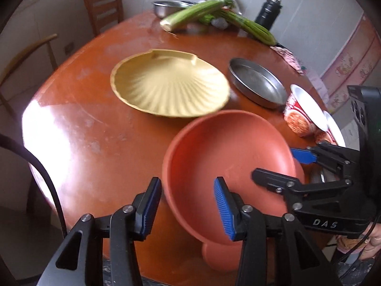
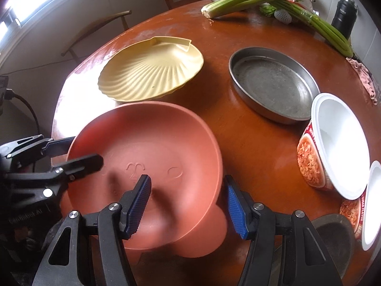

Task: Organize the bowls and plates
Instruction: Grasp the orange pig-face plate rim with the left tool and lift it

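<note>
A terracotta bowl (image 1: 221, 147) (image 2: 147, 138) with rounded lobes on its near edge hangs tilted over the front of the round brown table (image 1: 95, 131). My right gripper (image 2: 187, 180) (image 1: 273, 163) straddles its right rim, one pad inside and one against the outer wall, and is shut on it. My left gripper (image 1: 187, 183) (image 2: 85, 151) straddles the left rim with a small gap at the pads, so it stands open. A yellow shell-shaped plate (image 1: 169, 83) (image 2: 152, 71) lies behind the bowl. A shallow steel pan (image 1: 257, 83) (image 2: 273, 83) sits to its right.
Two empty instant-noodle cups (image 2: 333, 143) (image 1: 300, 114) lean on their sides at the right edge, above a dark dish (image 2: 333, 238). Celery stalks (image 2: 250, 0), a steel bowl (image 1: 166, 7) and a black flask (image 2: 345, 12) stand at the back. Wooden chairs (image 1: 104, 9) ring the far side.
</note>
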Demonstrator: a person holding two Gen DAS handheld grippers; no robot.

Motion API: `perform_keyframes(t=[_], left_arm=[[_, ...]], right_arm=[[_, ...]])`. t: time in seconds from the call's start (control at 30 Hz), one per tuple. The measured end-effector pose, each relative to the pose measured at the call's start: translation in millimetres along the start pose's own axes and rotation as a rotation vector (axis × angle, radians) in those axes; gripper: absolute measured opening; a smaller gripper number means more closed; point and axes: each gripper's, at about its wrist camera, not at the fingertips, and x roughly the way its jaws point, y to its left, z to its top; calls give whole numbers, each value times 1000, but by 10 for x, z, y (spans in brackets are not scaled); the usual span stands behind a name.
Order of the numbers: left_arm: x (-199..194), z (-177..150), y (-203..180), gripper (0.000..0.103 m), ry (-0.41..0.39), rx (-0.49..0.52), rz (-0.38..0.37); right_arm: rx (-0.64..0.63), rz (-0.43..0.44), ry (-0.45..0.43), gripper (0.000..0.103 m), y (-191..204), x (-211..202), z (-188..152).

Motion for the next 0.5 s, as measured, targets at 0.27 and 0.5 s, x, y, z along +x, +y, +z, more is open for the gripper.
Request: perform_keyframes(t=[0.27, 0.5], left_arm=[[9, 1, -61, 44, -18, 3, 3], [-133, 33, -77, 44, -54, 7, 5]], right_arm=[[31, 1, -16, 64, 35, -97, -66], [46, 12, -47, 64, 51, -250, -94]])
